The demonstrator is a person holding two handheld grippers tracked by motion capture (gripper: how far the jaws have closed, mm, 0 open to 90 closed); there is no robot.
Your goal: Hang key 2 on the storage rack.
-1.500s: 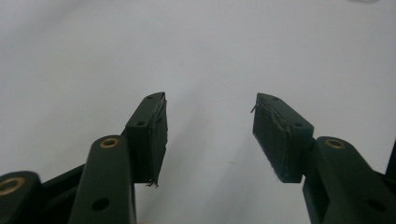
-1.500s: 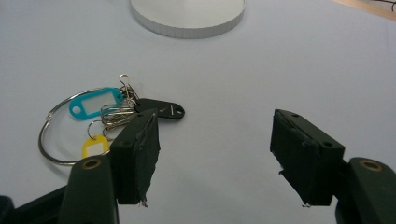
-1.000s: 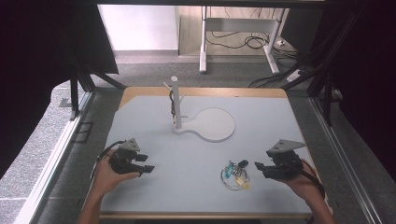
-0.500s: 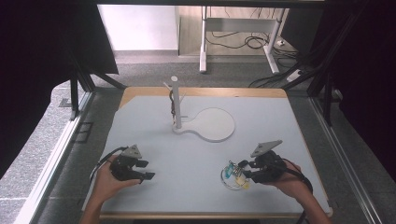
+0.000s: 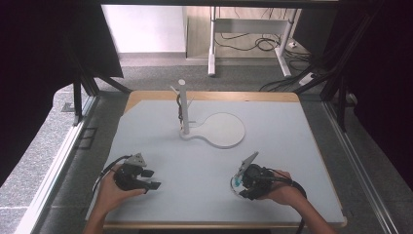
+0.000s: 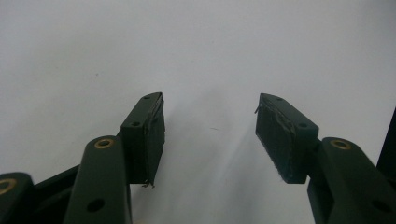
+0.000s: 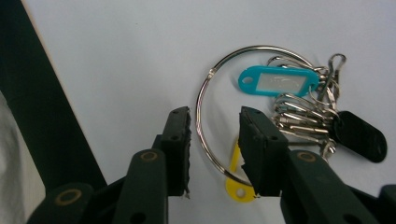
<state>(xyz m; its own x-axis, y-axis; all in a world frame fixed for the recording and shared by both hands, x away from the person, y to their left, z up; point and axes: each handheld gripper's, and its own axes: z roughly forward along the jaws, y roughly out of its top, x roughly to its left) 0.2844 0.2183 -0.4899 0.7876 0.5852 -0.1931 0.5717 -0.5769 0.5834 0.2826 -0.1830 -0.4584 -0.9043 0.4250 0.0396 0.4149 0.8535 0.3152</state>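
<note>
Here I read, in the right gripper view, the key ring (image 7: 205,135) lying flat on the table (image 5: 292,141), its wire arc passing between the jaws of the right gripper (image 7: 215,140), which have just been closing and stand part open, not yet pinching it. The bunched keys and tags trail off toward 3 o'clock, the long axis running 9 to 3. The left gripper (image 6: 210,130) stands open, holding nothing.

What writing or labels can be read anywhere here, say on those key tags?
None can be read.
Teal tag: its paper window looks blank.
Yellow tag: mostly hidden behind a jaw of the right gripper, no text visible.
Black fob: no marking visible.
</note>
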